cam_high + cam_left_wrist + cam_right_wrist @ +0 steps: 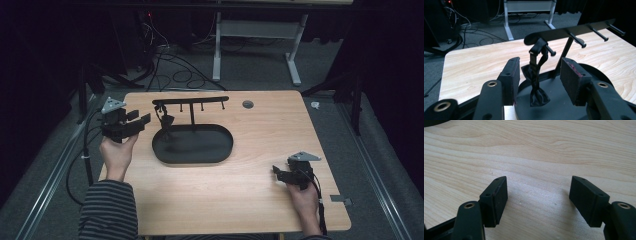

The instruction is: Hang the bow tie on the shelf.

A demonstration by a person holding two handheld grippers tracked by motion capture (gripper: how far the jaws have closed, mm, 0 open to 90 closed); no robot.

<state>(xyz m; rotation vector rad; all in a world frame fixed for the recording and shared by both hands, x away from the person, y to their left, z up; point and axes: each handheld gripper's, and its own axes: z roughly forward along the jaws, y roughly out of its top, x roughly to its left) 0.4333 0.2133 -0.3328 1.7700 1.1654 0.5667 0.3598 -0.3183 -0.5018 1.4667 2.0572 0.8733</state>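
Levelled the left gripper [142, 117] at the black bow tie [164, 120] from just left of the black stand [190, 101], jaws spread wide and nothing between the pads. Caught, in the left gripper view, the bow tie [536, 82] framed squarely between those jaws, apart from both pads [574, 80]. Judged the aim deliberate: lined up for a closing pinch on the hanging fabric.

Found the bow tie looped by its strap over the end peg [550, 51] at the left tip of the stand's crossbar [574, 31], dangling straight down with its knot low over the stand's oval base [220, 150]. Left the other pegs [579, 42] along the bar bare. Hung that way, presumably, to stay uncreased and easy to lift off from the open end of the peg.

Parked the right gripper [276, 171] low over the wooden table [250, 200], well to the near right of the stand, also gaping, holding nothing; in the right gripper view, bare wood grain between its jaws [537, 200]. Held back there, by all appearances, to stay clear of the stand while the left did the reaching
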